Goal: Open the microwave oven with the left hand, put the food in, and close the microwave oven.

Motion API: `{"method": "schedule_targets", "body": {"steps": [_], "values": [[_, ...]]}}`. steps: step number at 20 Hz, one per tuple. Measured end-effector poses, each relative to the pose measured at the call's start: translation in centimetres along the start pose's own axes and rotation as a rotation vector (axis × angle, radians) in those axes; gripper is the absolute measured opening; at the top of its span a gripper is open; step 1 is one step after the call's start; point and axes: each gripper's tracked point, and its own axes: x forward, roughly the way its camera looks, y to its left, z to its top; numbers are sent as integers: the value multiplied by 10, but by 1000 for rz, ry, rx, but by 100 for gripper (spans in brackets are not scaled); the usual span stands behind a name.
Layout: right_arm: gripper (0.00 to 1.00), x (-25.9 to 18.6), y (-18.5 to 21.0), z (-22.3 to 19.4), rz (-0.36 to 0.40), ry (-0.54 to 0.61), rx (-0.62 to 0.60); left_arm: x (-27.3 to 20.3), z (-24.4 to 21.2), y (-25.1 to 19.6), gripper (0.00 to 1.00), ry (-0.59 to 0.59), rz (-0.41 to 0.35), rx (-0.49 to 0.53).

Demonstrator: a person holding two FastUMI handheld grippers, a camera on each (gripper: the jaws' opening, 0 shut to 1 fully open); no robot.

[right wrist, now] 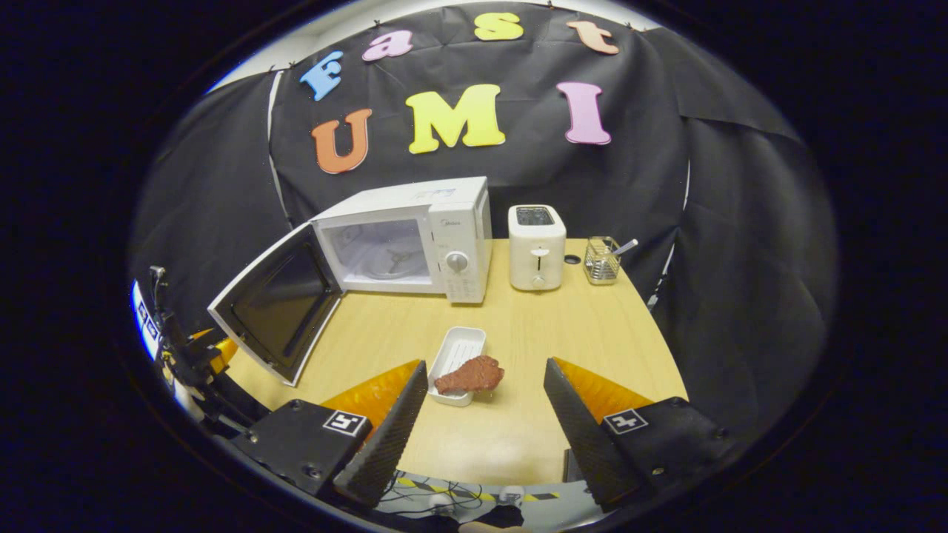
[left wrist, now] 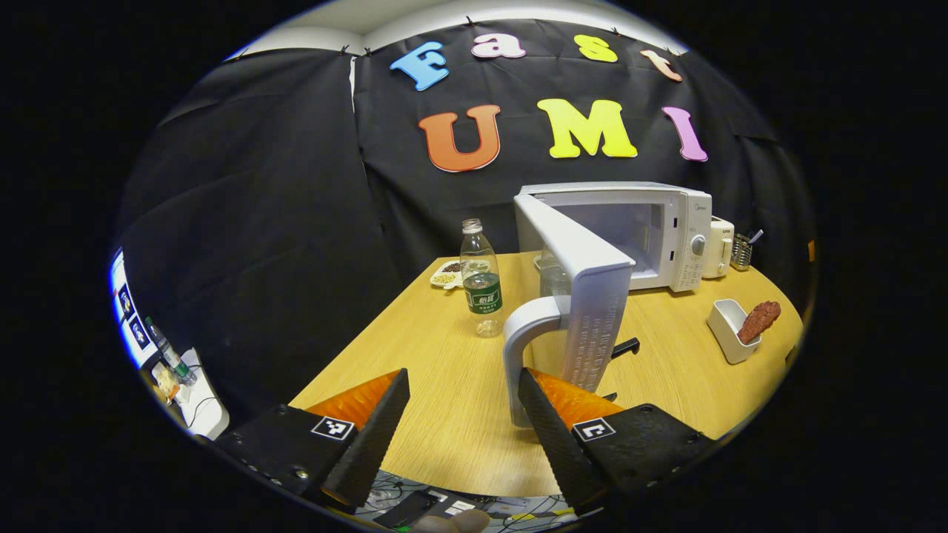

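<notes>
The white microwave [left wrist: 666, 229] [right wrist: 452, 222] stands at the back of the wooden table with its door [left wrist: 585, 296] [right wrist: 274, 303] swung wide open and its cavity [right wrist: 381, 248] bare. The door handle [left wrist: 522, 348] rises just beyond my left gripper [left wrist: 463, 392], which is open and grips nothing. A brown piece of food [right wrist: 469, 375] [left wrist: 759, 320] lies across the end of a small white tray [right wrist: 459, 352] [left wrist: 729, 329]. My right gripper [right wrist: 485, 389] is open, its fingers on either side of the food and a little short of it.
A clear water bottle [left wrist: 480, 277] and a small dish of beans [left wrist: 446, 275] stand left of the door. A white toaster [right wrist: 536, 246] and a wire holder [right wrist: 601, 260] sit right of the microwave. The left gripper's body [right wrist: 192, 355] shows beside the door.
</notes>
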Motion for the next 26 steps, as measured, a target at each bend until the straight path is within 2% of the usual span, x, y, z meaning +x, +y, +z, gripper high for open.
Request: {"method": "schedule_targets", "body": {"steps": [1, 2, 3, 4, 6, 9, 10, 11, 12, 13, 14, 15, 16, 17, 18, 20, 21, 22, 23, 24, 26], "values": [[100, 3, -6, -3, -5, 8, 3, 4, -3, 5, 92, 3, 12, 5], [100, 7, -10, -6, -5, 17, 7, 2, -3, 12, 96, 14, 34, -3], [100, 11, -15, -9, -4, 30, 10, 2, -5, 20, 95, 23, 58, -10], [91, 16, -16, -14, 9, 45, 13, 1, -6, 28, 96, 31, 84, -14], [91, 24, -18, -27, 42, 81, 28, -3, -9, 38, 96, 43, 118, -30], [89, 52, -15, -42, 141, 151, 79, -18, -12, 41, 96, 61, 150, -22], [96, 63, -12, -46, 180, 174, 100, -24, -13, 39, 95, 67, 157, -19], [84, 74, -12, -50, 211, 200, 125, -32, -15, 35, 95, 75, 159, -22], [90, 86, -13, -53, 237, 222, 156, -39, -14, 29, 95, 80, 161, -30], [76, 98, -13, -56, 267, 245, 187, -45, -10, 20, 95, 82, 161, -38], [80, 109, -12, -59, 295, 267, 224, -51, -5, 11, 95, 81, 164, -50], [64, 120, -12, -61, 325, 295, 262, -55, -1, 1, 95, 83, 162, -67], [58, 129, -10, -63, 358, 325, 299, -60, 6, -11, 96, 84, 164, -84], [53, 136, -8, -66, 393, 356, 344, -64, 10, -20, 95, 85, 167, -93], [59, 140, -5, -68, 429, 384, 392, -67, 15, -32, 95, 87, 173, -95], [28, 150, -1, -69, 489, 438, 492, -74, 22, -48, 95, 95, 183, -94], [20, 152, 3, -67, 528, 467, 551, -76, 25, -56, 95, 102, 184, -90], [22, 152, 5, -67, 545, 491, 595, -79, 29, -62, 95, 105, 192, -83], [5, 153, 3, -67, 559, 511, 615, -82, 33, -66, 95, 104, 197, -82], [17, 152, 1, -66, 571, 521, 624, -85, 36, -71, 95, 107, 200, -82], [13, 149, -2, -64, 590, 528, 606, -86, 40, -80, 95, 111, 200, -80]]}}
